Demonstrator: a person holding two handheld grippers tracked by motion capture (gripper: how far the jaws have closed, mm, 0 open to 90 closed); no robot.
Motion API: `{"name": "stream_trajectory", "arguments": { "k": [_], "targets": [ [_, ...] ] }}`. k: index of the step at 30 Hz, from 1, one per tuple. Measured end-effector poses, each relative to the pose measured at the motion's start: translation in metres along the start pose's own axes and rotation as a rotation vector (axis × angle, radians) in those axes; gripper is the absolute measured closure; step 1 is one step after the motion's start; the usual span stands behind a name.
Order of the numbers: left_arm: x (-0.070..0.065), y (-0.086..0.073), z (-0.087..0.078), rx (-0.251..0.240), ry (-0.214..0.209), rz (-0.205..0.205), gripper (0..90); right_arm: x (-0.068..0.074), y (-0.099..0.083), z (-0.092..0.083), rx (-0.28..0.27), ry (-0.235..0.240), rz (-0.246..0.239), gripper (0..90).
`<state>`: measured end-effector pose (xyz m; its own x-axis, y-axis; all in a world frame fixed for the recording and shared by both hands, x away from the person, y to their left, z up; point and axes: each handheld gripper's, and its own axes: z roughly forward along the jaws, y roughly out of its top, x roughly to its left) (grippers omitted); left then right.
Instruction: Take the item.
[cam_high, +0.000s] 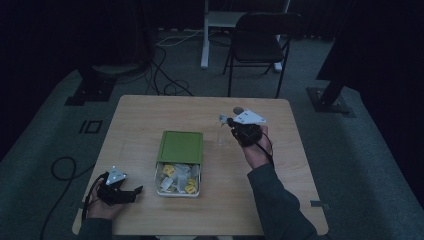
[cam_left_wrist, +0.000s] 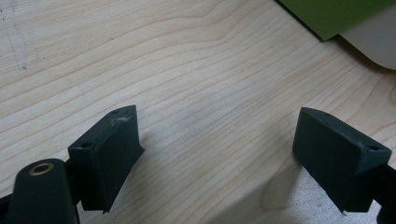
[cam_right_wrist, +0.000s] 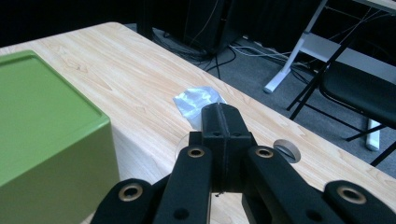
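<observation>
A white box (cam_high: 178, 195) with several small yellow and white packets (cam_high: 176, 177) stands near the table's front middle. Its green lid (cam_high: 180, 146) lies across the far end, also in the left gripper view (cam_left_wrist: 336, 14) and the right gripper view (cam_right_wrist: 42, 121). My right gripper (cam_high: 227, 121) is held above the table right of the lid. Its jaws (cam_right_wrist: 223, 116) are shut on a clear, silvery packet (cam_right_wrist: 198, 100) that sticks out past the tips. My left gripper (cam_high: 136, 192) rests low at the front left, open (cam_left_wrist: 219, 140), with bare wood between its jaws, pointing toward the white box (cam_left_wrist: 378, 42).
The wooden table (cam_high: 145, 115) has a round cable hole (cam_right_wrist: 286, 150) near its far edge. Beyond it stand a black folding chair (cam_high: 260, 42) and a white desk leg (cam_high: 205, 35), with cables on the floor.
</observation>
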<state>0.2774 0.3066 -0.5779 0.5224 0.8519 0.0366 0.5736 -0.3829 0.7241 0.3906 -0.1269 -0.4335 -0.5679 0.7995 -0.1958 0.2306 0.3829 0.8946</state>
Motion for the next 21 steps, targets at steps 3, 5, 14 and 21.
{"name": "stream_trajectory", "arguments": {
  "k": [3,5,14,21],
  "targets": [
    [0.0,0.0,0.0,0.0,0.0,0.001,15.7,-0.002,-0.002,0.004,0.008,-0.005,0.001,90.0],
    [0.0,0.0,0.0,0.0,0.001,0.002,15.7,-0.002,-0.002,0.005,0.01,-0.005,0.001,90.0],
    [0.0,0.0,0.0,0.0,0.0,0.0,15.7,-0.003,-0.008,0.015,0.027,-0.009,0.01,90.0],
    [0.0,0.0,0.0,0.0,0.0,0.0,15.7,-0.003,-0.015,0.02,0.042,-0.005,0.02,90.0]
  ]
}}
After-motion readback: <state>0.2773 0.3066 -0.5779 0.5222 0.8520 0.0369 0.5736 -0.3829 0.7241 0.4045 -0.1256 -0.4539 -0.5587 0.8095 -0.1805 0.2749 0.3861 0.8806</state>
